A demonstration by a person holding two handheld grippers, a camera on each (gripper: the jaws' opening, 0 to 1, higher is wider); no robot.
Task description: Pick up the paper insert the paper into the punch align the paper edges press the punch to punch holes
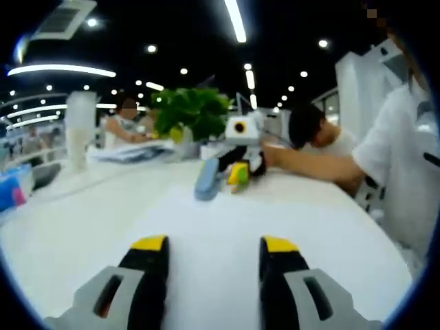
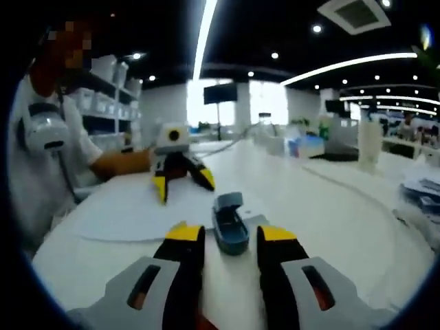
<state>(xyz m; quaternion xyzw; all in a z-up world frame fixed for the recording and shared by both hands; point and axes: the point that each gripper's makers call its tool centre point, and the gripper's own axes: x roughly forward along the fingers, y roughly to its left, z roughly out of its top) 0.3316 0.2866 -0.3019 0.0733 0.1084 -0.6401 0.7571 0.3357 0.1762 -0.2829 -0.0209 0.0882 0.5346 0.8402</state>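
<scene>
- The right gripper [image 2: 220, 240] has its jaws apart and holds nothing; they straddle the near end of the blue-grey punch [image 2: 229, 223], not touching it as far as the right gripper view shows.
- The left gripper [image 1: 214, 249], in its own view, is likewise spread wide and empty, hovering low over the white bench [image 1: 330, 227]; seen from the right gripper view it stands tips-down on the paper [image 2: 117, 216].
- The paper lies flat near the bench's edge on the person's side; the punch sits just beside the sheet's edge (whether the sheet is in its slot, I cannot tell).
- Likely risk: a loose thin sheet may slide or buckle under the left tips, leaving the edges askew; an off-centre press could skid the punch.
- The person's forearm [image 2: 124, 163] reaches level across the bench edge behind the left gripper.
</scene>
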